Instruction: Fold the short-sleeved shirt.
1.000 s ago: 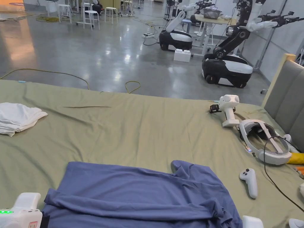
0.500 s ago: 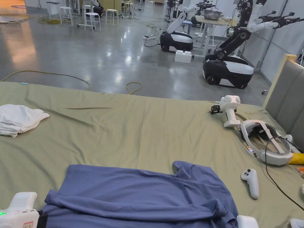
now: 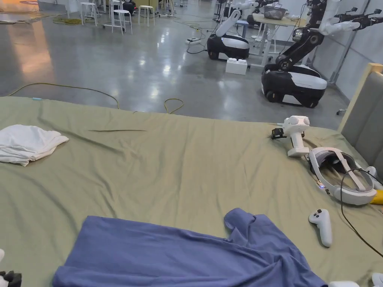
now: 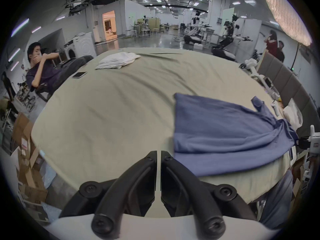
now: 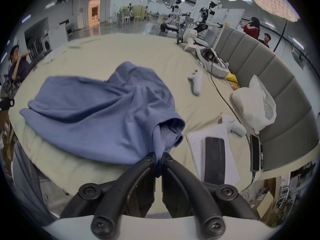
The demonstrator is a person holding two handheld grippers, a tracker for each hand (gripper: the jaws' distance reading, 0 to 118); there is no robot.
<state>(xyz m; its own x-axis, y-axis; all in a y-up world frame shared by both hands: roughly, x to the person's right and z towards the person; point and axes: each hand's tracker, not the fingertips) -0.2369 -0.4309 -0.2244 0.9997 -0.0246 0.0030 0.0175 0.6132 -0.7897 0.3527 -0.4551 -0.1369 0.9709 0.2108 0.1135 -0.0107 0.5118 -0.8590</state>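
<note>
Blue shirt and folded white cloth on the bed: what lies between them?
Nothing but bare green sheet lies between the blue shirt and the white cloth, as the head view shows.

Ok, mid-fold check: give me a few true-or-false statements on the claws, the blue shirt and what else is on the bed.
1. The right claw is shut on the blue short-sleeved shirt. True.
2. The left claw grips the shirt's hem. False: it is shut on nothing, beside the shirt.
3. A folded white cloth lies on the shirt. False: it lies apart, across the olive-green bed sheet.
4. A white handheld controller lies beside the shirt. True.
</note>
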